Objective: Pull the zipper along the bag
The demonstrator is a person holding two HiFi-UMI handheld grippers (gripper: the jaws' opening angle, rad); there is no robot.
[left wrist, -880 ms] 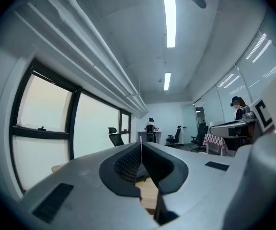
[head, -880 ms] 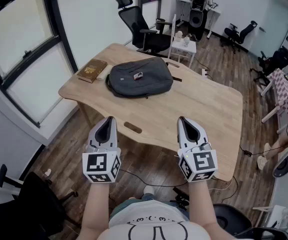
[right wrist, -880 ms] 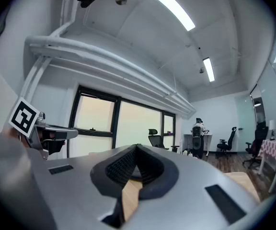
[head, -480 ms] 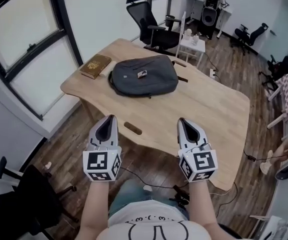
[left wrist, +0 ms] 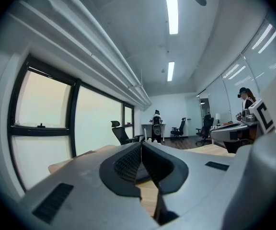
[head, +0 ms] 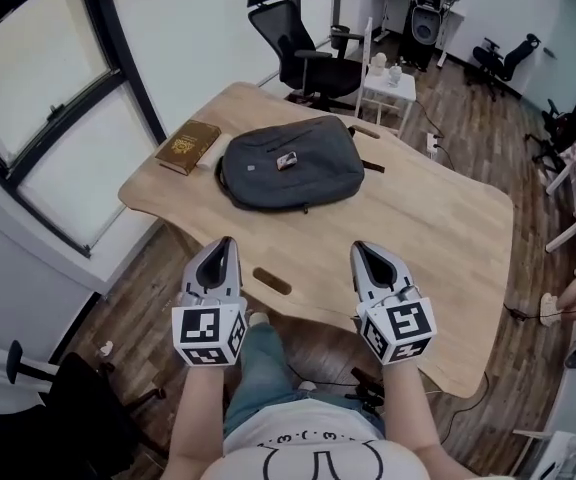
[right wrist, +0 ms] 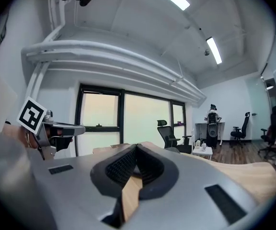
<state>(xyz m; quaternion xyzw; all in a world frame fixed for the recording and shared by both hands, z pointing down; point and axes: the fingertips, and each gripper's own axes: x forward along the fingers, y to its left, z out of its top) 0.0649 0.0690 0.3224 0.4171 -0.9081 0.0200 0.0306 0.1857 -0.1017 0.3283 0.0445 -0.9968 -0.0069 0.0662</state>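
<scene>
We hold our left tool [head: 221,248] and right tool [head: 359,252] level over the tabletop's [head: 418,218] near edge, both with jaws closed together on nothing. The grey bag [head: 290,163] lies flat at twelve o'clock, well apart from both. A brown book [head: 188,146] lies near it, at ten o'clock.

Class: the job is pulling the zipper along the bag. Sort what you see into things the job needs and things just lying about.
Needed for the job:
bag
left gripper, shut and empty
right gripper, shut and empty
table under the bag

Just lying about:
book beside the bag
black chair
white side table
</scene>
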